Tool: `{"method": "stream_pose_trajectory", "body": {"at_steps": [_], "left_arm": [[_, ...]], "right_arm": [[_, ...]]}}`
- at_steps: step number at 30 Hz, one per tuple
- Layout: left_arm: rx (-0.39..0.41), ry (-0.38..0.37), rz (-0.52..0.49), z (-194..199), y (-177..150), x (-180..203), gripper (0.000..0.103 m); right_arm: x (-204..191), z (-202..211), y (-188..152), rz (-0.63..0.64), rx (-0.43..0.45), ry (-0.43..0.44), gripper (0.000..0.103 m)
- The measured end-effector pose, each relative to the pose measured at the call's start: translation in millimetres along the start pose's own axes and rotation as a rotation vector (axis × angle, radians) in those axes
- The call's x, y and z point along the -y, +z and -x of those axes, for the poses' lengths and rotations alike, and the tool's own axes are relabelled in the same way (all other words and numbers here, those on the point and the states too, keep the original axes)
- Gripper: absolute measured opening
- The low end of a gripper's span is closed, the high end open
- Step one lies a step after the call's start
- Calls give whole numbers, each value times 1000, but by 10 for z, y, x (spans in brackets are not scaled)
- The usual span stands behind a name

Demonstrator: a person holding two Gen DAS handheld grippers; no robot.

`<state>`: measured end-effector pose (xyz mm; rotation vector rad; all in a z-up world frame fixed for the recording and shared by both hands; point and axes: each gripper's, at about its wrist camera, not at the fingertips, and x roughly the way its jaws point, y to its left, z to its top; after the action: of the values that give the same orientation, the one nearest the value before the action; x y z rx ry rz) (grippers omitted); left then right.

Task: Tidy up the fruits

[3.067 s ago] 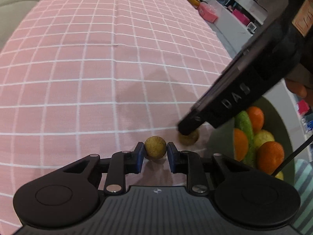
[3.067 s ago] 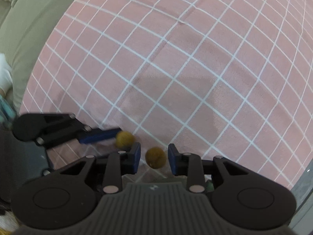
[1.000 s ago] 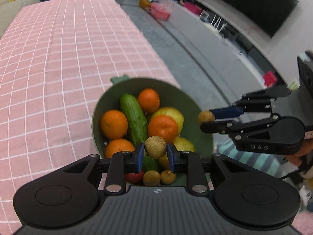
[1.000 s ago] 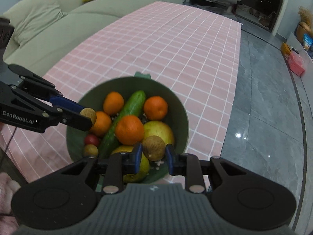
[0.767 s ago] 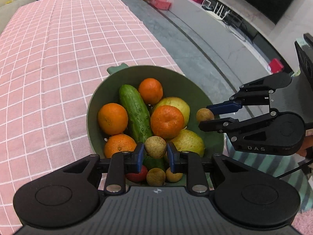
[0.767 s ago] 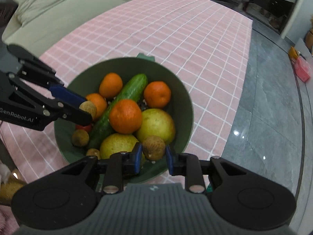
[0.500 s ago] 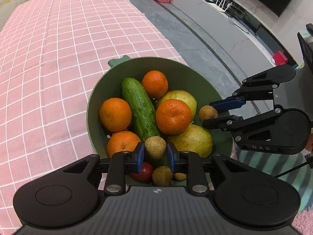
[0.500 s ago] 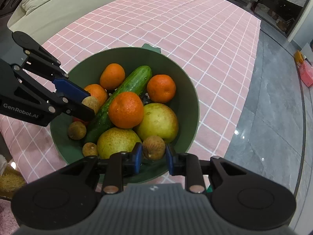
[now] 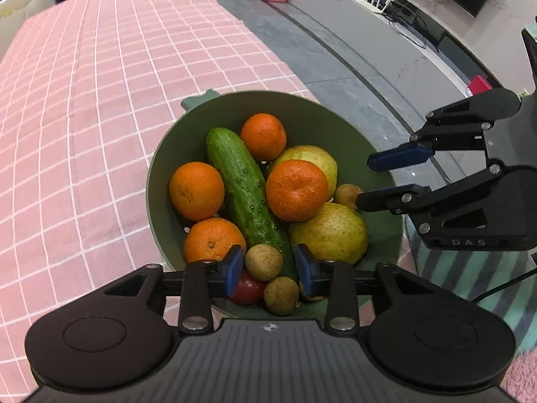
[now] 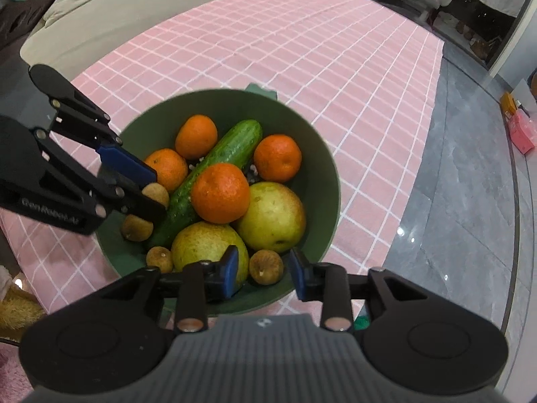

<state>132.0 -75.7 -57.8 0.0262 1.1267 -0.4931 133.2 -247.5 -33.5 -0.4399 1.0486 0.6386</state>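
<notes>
Support surface: table under a pink tablecloth (image 10: 302, 67) with a white grid. One green bowl (image 10: 322, 181) sits directly on it, near the cloth's edge beside the grey tiled floor (image 10: 470, 184). Bowl rim tab points away from the cameras.

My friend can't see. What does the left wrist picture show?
The left gripper is opening over a green bowl, a small brown fruit loose between its fingers. The bowl holds oranges, a cucumber and pears; the right gripper hovers beside it.
</notes>
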Motion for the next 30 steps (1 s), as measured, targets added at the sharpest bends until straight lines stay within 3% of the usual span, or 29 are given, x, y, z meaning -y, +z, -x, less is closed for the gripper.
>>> {"method": "stream_pose_trajectory", "body": {"at_steps": [5,11,13,20,25,30], "left_arm": [[72,8,4,274,-6,28,46],[227,122,38,810,-45,54,50],[285,166,41,990,-89,98,54],[441,287,81,1491,-344,245,78],[522,404,66,1589,-503,400,86],[557,491,53,1591,-632,562,89]], "right_arm": [[-24,250,28,-14,68,-25,34],[-63,737,59,-106,225,-81,42],[-100,904,48,-147,284,-102,51],[-366,1411,-127,-260,476,-189,65],[-633,1573,-346,-346,536,-209,75],[-923,1570,-536,-372,538,-217,77]]}}
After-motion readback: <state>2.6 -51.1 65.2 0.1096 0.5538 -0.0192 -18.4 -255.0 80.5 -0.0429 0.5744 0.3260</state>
